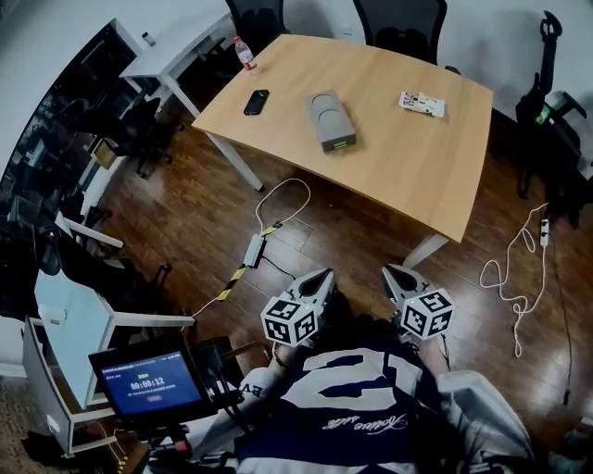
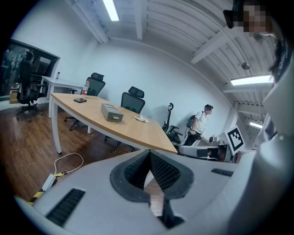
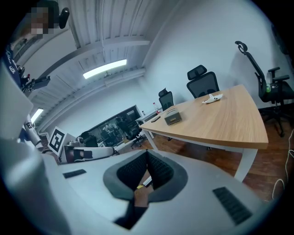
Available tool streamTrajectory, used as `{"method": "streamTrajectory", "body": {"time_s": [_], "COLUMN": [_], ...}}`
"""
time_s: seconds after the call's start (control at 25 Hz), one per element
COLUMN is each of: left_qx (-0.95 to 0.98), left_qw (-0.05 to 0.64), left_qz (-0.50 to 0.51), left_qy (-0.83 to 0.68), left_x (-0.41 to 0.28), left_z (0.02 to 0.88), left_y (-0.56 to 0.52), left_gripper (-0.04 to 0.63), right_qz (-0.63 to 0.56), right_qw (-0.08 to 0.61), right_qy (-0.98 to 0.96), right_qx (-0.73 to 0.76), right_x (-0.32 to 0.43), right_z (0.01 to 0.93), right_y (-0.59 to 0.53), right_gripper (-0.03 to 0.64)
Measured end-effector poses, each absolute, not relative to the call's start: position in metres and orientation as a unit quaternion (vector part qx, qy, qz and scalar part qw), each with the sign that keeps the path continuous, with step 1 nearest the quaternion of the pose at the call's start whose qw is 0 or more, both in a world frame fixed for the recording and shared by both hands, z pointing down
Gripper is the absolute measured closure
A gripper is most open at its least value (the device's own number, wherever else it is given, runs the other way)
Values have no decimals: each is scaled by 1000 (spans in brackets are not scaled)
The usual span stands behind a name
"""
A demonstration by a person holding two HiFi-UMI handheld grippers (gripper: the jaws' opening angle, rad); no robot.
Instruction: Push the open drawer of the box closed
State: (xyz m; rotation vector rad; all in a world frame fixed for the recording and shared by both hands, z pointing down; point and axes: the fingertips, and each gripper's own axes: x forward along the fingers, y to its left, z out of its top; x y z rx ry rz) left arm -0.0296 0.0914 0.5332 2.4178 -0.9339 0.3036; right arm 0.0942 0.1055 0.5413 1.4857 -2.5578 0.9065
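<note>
The grey box (image 1: pixel 331 119) lies in the middle of the wooden table (image 1: pixel 417 176), its drawer (image 1: pixel 339 143) pulled out slightly at the near end. It also shows small and far off in the left gripper view as the box (image 2: pixel 111 112) and in the right gripper view as the box (image 3: pixel 172 116). My left gripper (image 1: pixel 321 276) and right gripper (image 1: pixel 393 274) are held close to my body, above the floor and well short of the table. Both are shut with nothing between the fingertips. The left gripper (image 2: pixel 149 154) and the right gripper (image 3: pixel 147 154) point toward the table.
On the table lie a black phone (image 1: pixel 257 102), a bottle (image 1: pixel 245 54) and a small white object (image 1: pixel 422 103). Cables and a power strip (image 1: pixel 254 250) lie on the wooden floor. Office chairs (image 1: pixel 400 26) stand behind the table. A person (image 2: pixel 200 125) stands far off.
</note>
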Motion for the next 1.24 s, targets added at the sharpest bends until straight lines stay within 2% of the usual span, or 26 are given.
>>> {"method": "streamTrajectory", "body": {"time_s": [1.24], "left_qx": [884], "left_qw": [271], "left_qz": [120], "left_qy": [-362], "left_x": [-33], "left_z": [535], "left_y": [91], "left_gripper": [594], "right_qz": [302], "right_qw": [37], "right_qy": [-830], "right_qx": [468], "right_x": [97], "right_z": [548], "right_y": [103], "right_gripper": [618]}}
